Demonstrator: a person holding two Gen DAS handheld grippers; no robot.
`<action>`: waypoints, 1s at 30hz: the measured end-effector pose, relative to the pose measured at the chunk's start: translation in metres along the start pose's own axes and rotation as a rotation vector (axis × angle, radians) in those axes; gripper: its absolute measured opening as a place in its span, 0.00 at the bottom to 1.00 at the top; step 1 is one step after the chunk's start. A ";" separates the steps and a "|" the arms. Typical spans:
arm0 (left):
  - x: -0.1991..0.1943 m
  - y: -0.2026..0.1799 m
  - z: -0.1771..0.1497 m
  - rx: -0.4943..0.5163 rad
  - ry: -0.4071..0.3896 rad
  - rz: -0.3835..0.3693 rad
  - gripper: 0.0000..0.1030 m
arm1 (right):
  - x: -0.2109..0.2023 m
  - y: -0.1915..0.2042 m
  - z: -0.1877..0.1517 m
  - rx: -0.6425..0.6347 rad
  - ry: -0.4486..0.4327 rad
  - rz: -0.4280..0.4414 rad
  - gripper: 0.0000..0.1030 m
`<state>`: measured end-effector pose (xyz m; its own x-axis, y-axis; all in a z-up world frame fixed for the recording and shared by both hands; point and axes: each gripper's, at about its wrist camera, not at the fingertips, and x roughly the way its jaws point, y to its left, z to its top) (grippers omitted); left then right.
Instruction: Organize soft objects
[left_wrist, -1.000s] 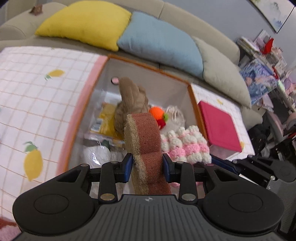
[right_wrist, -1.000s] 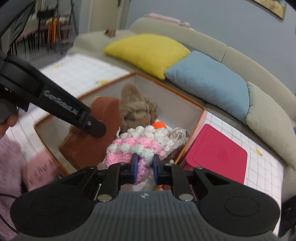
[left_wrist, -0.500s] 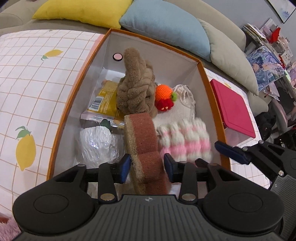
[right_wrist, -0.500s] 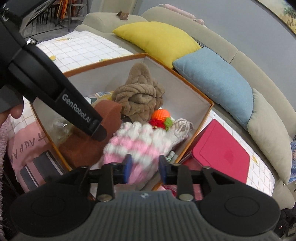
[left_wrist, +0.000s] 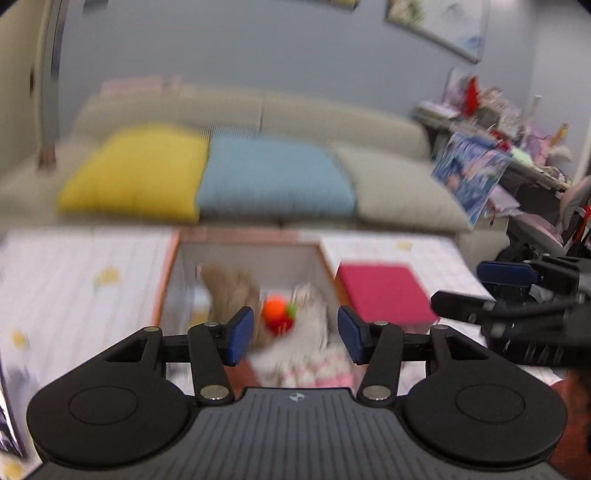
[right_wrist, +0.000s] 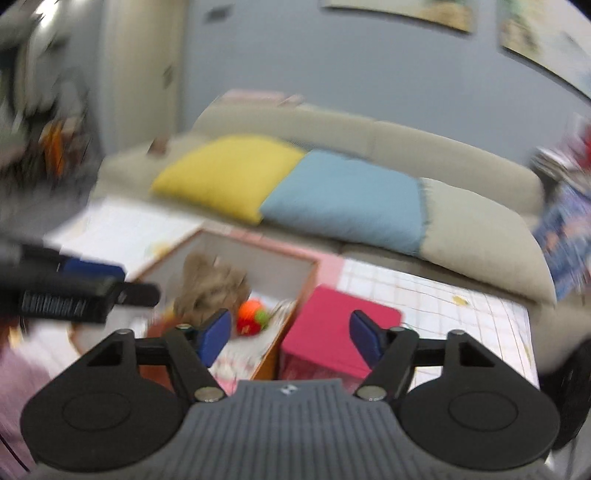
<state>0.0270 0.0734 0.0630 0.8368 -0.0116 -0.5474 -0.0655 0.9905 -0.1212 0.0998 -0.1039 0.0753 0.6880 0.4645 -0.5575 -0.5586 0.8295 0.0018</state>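
Sofa (left_wrist: 258, 110): beige, runs across the back of both views, blurred.
Cushions on sofa, in a row: yellow cushion (left_wrist: 136, 173), blue cushion (left_wrist: 273, 177), grey cushion (left_wrist: 402, 188); each touching the next.
Cloth (left_wrist: 74, 273): white w/ grid lines & lemon print, covers the surface in front of the sofa; pink border near the box.
Box (left_wrist: 166, 280): open-top, orange rim, white inside walls, sits on the cloth. Holds the soft items.
Red pad (left_wrist: 384, 295): flat, magenta-red, just beside the box on its right side.
Brown towel (left_wrist: 229, 288): knotted, tan, upright in the box toward the back-left.
Pink-white knit (left_wrist: 314, 369): in the box at the near edge, partly hidden behind the left claw body; blurred.
Brown sponge (right_wrist: 155, 332): rust colour, only a sliver shows in the box, near side; blurred.
White bag (left_wrist: 310, 306): pale lump in the box, right of the orange toy; detail not readable.
Orange toy (left_wrist: 275, 314): small, orange w/ red & green bits, in the box between towel and white bag.
Left claw (left_wrist: 295, 334): blue pads well apart, nothing between them, above the near edge of the box.
Right claw (right_wrist: 290, 336): pads well apart, nothing held, over the box's right rim & red pad.
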 end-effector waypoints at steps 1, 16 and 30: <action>-0.007 -0.008 0.001 0.018 -0.033 0.011 0.59 | -0.009 -0.008 0.002 0.043 -0.011 -0.003 0.74; -0.021 -0.061 -0.021 0.013 -0.008 0.141 0.89 | -0.074 -0.031 -0.060 0.219 0.043 -0.146 0.94; 0.020 -0.066 -0.065 -0.011 0.224 0.135 0.89 | -0.035 -0.025 -0.090 0.214 0.206 -0.180 0.94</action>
<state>0.0130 -0.0012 0.0061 0.6786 0.0893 -0.7291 -0.1751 0.9836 -0.0425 0.0485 -0.1689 0.0198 0.6469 0.2505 -0.7203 -0.3120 0.9488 0.0498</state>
